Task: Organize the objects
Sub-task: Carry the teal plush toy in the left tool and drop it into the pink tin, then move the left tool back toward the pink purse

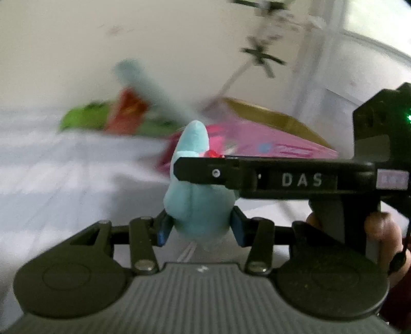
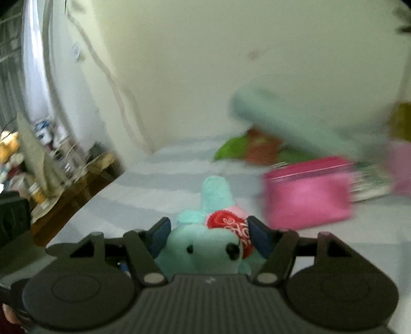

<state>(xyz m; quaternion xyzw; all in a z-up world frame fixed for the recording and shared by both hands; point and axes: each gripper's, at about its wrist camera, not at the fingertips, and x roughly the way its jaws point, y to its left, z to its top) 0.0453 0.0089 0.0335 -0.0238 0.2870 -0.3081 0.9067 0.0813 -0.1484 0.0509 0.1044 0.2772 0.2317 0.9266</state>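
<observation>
- Soft, even daylight fills both views; nothing is dim.
- In the left wrist view the brightest patch is a window [image 1: 370, 15] at the upper right, washed out to white.
- In the right wrist view a pale glare streak runs down the curved white surface [image 2: 33, 51] at the upper left.
- Motion blur smears the background in both: the pink box [image 2: 308, 192] and green item [image 1: 84, 115] have streaked edges.
- The tool bodies nearest the lens stay fairly sharp.
- Fisheye bending curves the straight lines near the edges.
- Shadows are faint and diffuse.
</observation>
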